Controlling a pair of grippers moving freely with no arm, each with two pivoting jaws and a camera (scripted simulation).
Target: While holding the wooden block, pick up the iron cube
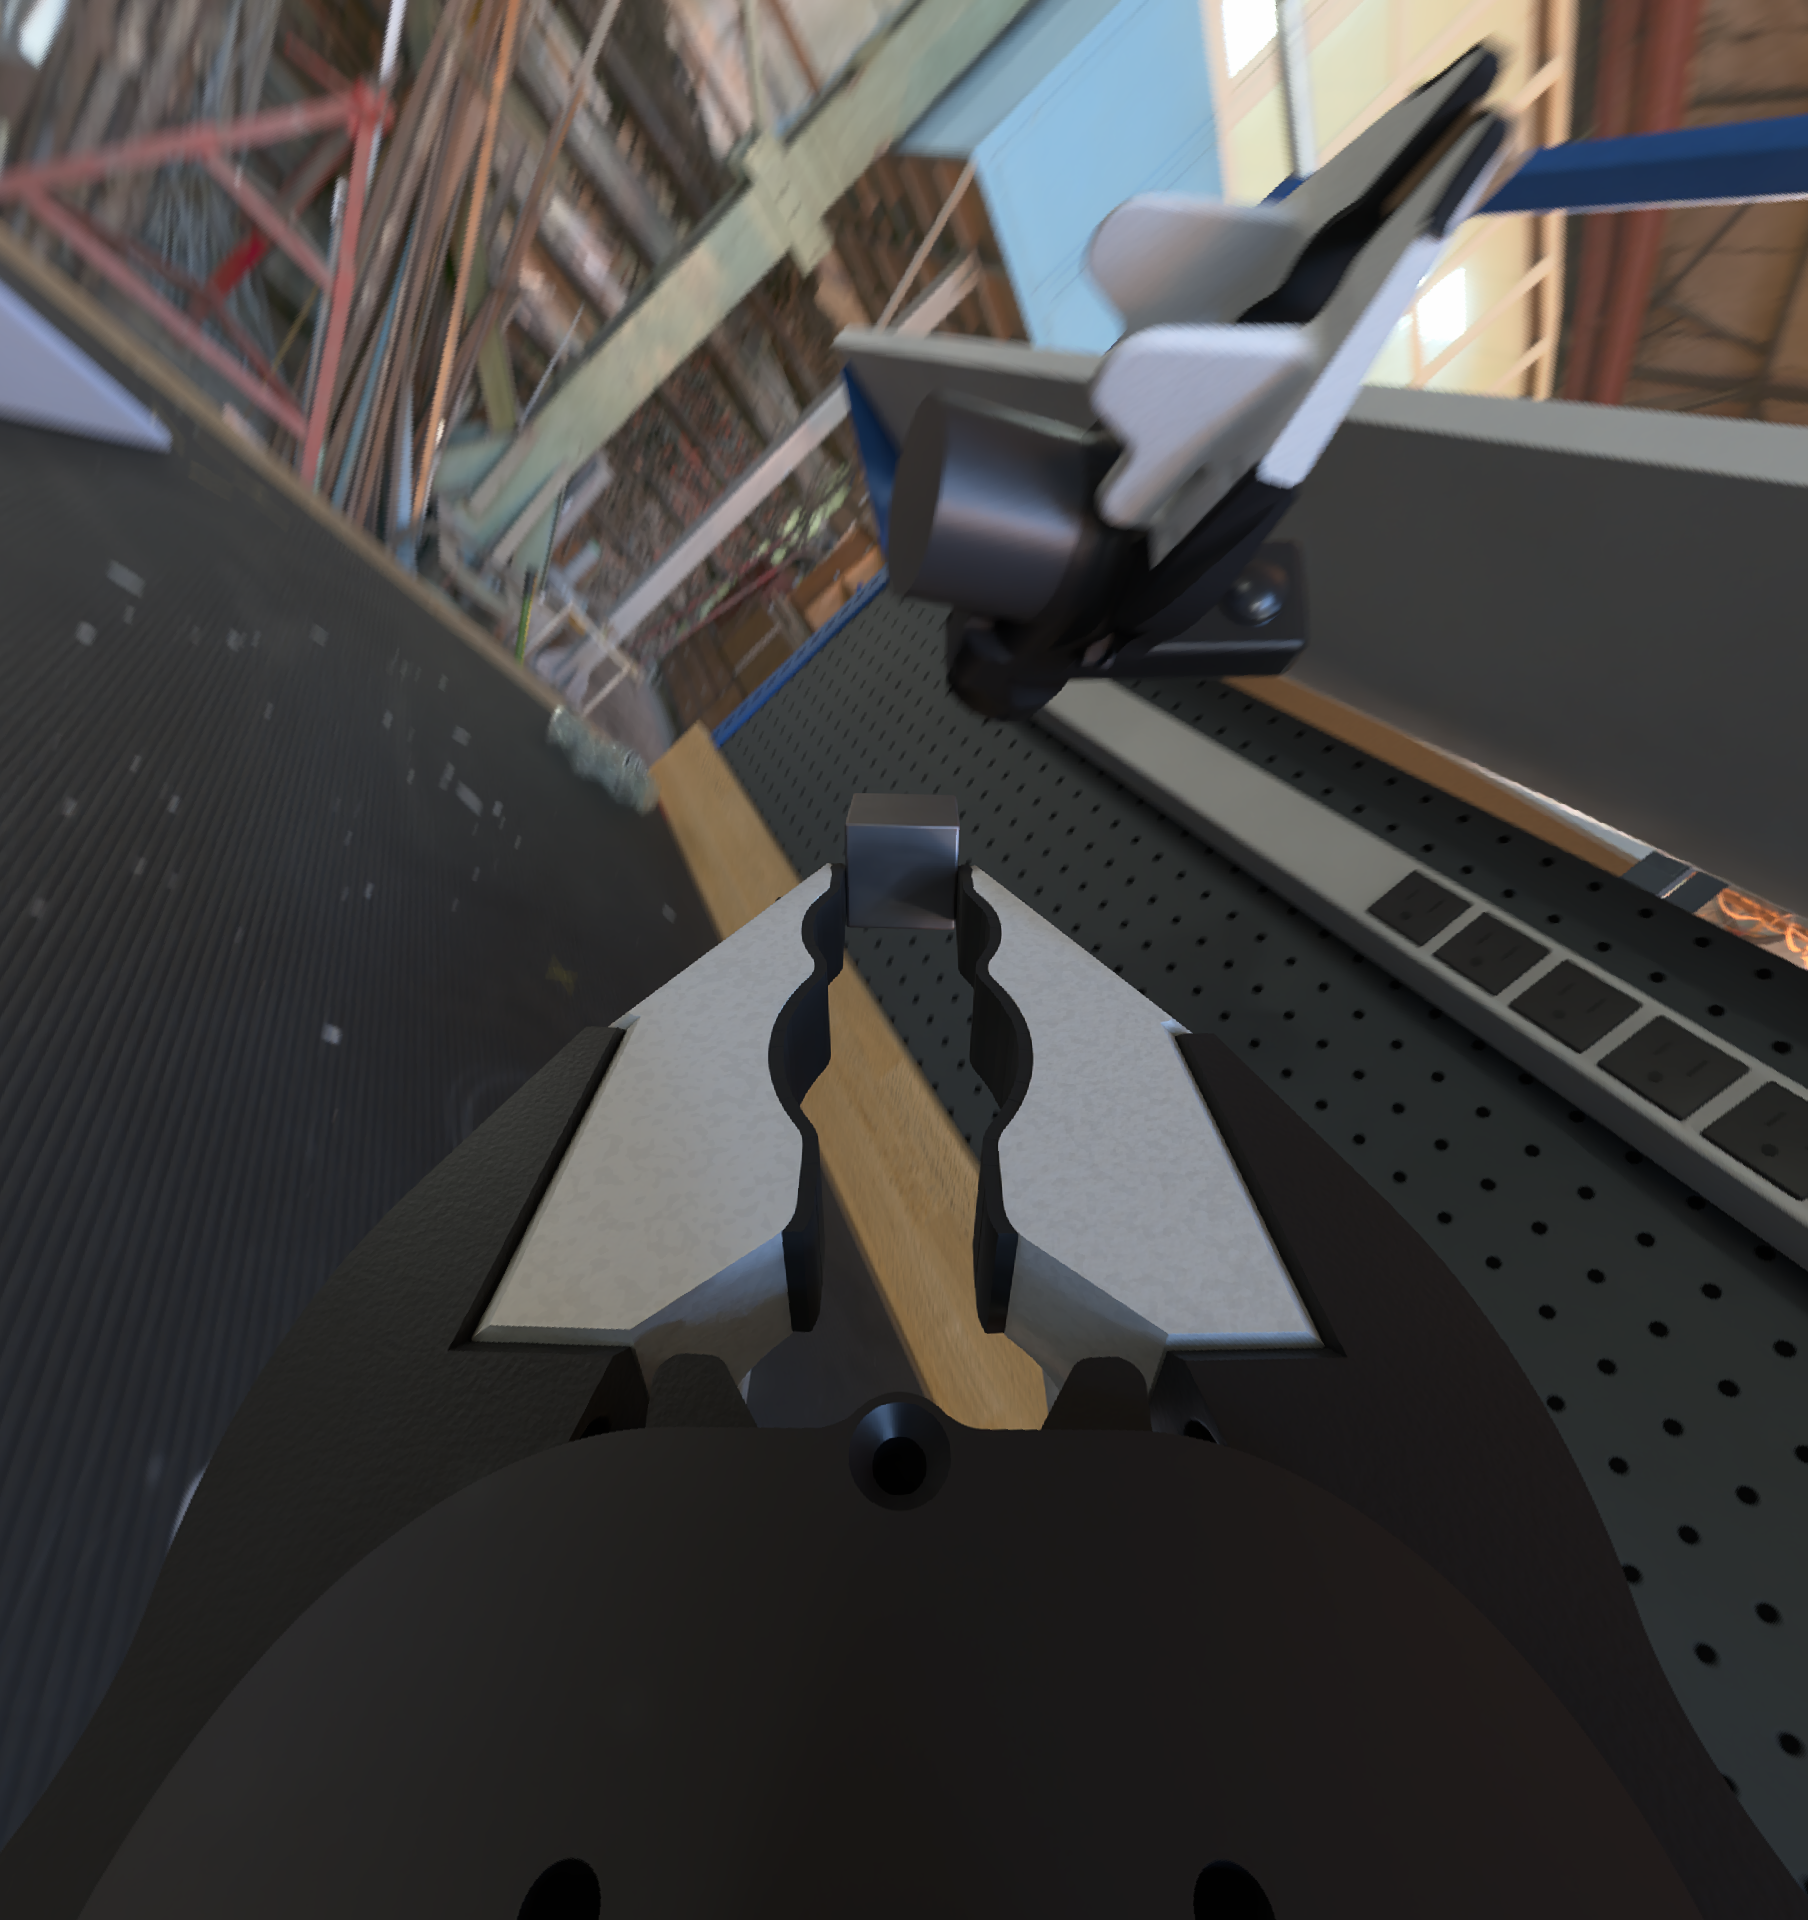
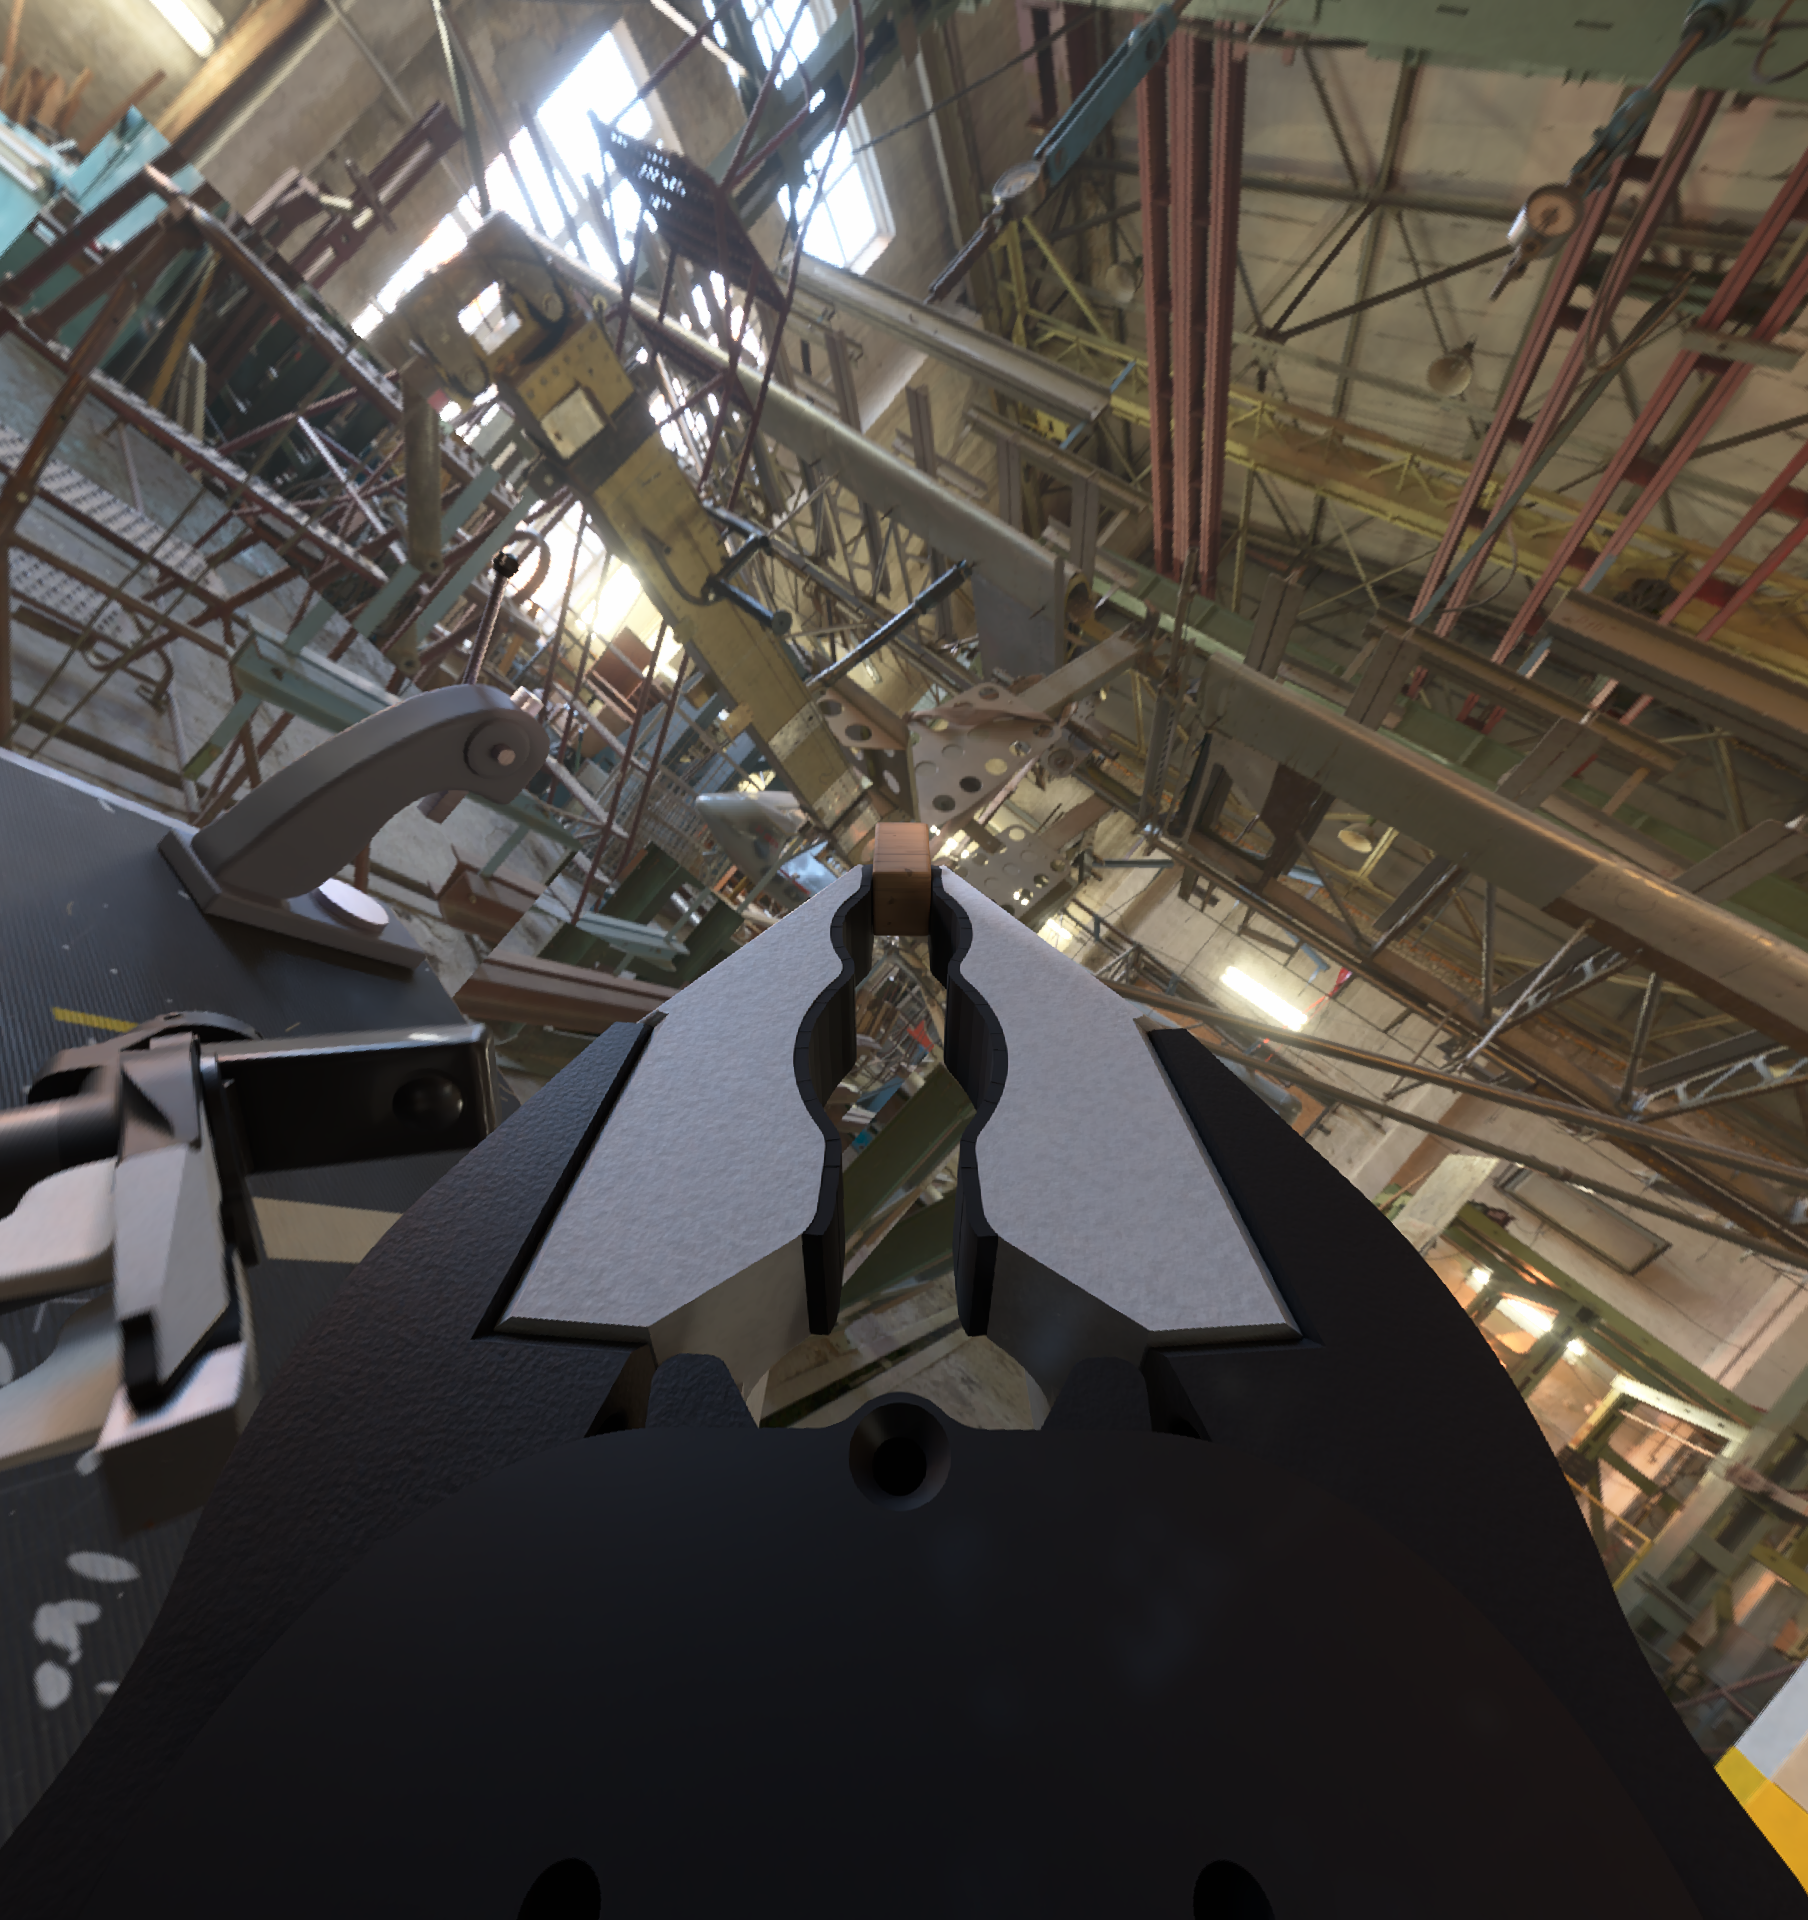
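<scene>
In the left wrist view my left gripper (image 1: 901, 883) is shut on the iron cube (image 1: 901, 860), a small grey metal block held between the fingertips above the bench. In the right wrist view my right gripper (image 2: 902, 891) is shut on the wooden block (image 2: 901, 875), a small brown piece pinched at the fingertips and held up in the air, pointing toward the hall's ceiling. The right gripper also shows in the left wrist view (image 1: 1222, 416), high at the upper right. The left gripper shows at the left edge of the right wrist view (image 2: 100, 1268).
A dark ribbed mat (image 1: 204, 883) covers the bench on the left. A wooden strip (image 1: 879, 1122) runs under my left fingers beside a perforated dark panel (image 1: 1399, 1195). A grey power strip (image 1: 1502, 966) lies along a grey wall (image 1: 1606, 582). A grey lever clamp (image 2: 360, 800) stands on the bench.
</scene>
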